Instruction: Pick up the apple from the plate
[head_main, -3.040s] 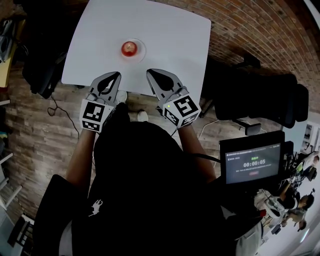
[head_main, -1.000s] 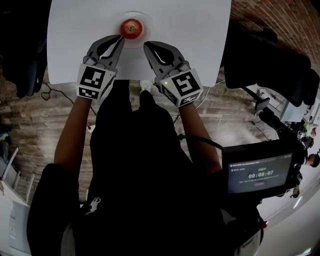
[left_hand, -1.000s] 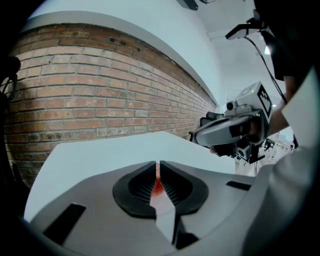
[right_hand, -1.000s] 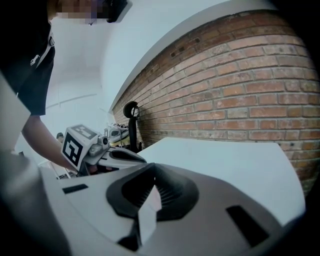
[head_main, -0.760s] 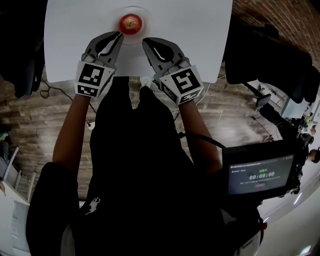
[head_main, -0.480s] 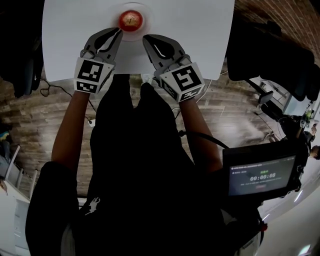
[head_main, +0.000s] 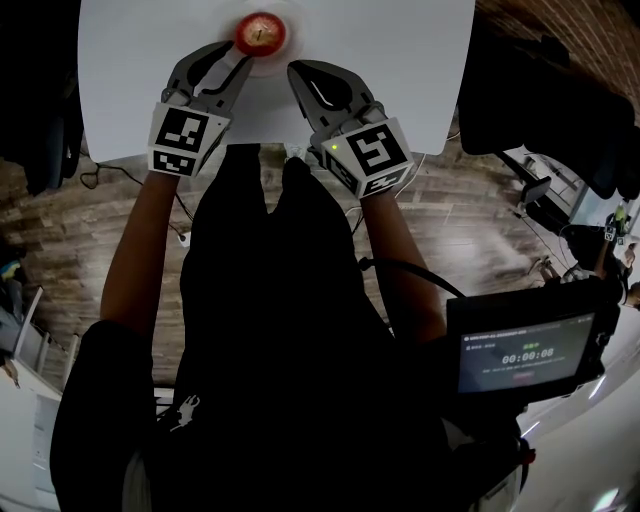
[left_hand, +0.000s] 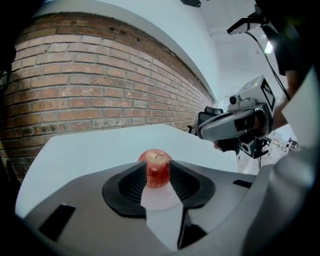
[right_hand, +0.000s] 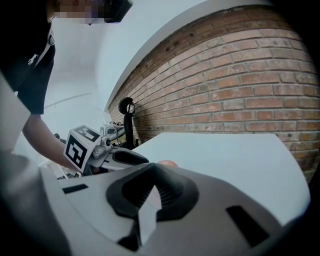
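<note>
Step in hand: closing in on the apple (left_hand: 158, 168), judged early in the task, with no lift yet made. The apple stands upright on the plate (left_hand: 161, 196) at the far edge of the white tabletop (head_main: 380, 60), stem up. The left tool (head_main: 238, 58) points at it from the near left; its jaws have just been opening and stand partly apart, released. In the left gripper view the apple sits framed in the gap at or just beyond the tips, and neither pad presses on it. The gap looks barely wider than the fruit. The right tool (head_main: 296, 72) rests to the right of the plate, clenched on nothing, its tips together in the right gripper view, and takes no part. Recommendation: spread the left jaws further before advancing, since a tip that catches the rounded side is likely to push the apple along the plate or roll it off. Keep the apple centred in the gap, advance until the ribbed pads flank its widest part, hold the tips just clear of the plate, then close squarely and lift straight up. The smooth skin may slip under an off-centre grip.
</note>
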